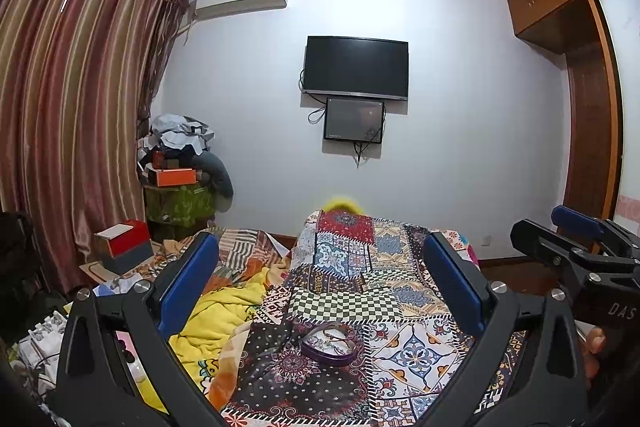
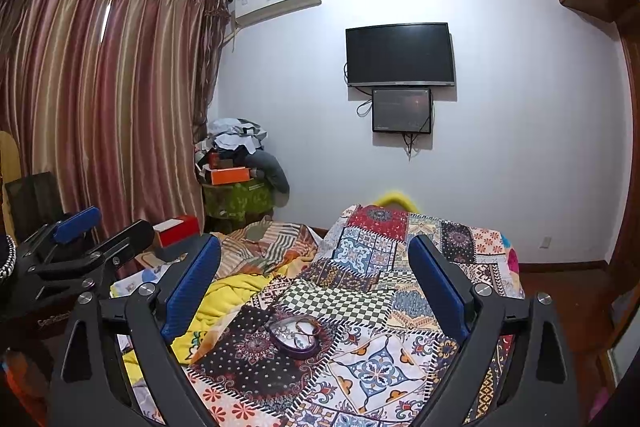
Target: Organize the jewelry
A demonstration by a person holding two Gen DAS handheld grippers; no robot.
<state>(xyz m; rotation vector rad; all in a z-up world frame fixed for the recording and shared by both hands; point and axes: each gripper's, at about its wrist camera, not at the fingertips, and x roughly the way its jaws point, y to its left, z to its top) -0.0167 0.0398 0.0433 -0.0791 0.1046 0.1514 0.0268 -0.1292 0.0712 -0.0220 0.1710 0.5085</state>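
Note:
A purple heart-shaped box (image 1: 328, 345) lies open on the patchwork quilt (image 1: 404, 351), with a few thin bracelets or chains on its white lining. My left gripper (image 1: 320, 239) hovers above and just short of the box, open and holding nothing. In the right wrist view the same box (image 2: 296, 337) sits low between the blue pads of my right gripper (image 2: 315, 239), which is also open with nothing in it. Each gripper shows in the other's view: the right gripper (image 1: 556, 231) at the right edge, the left gripper (image 2: 102, 227) at the left edge.
A crumpled yellow blanket (image 1: 224, 311) lies left of the box. A red and grey box (image 1: 124, 245) sits at the bed's left side by the striped curtain (image 1: 68, 107). Piled clothes and an orange box (image 1: 176, 177) fill the corner. A wardrobe (image 1: 592, 99) stands at right.

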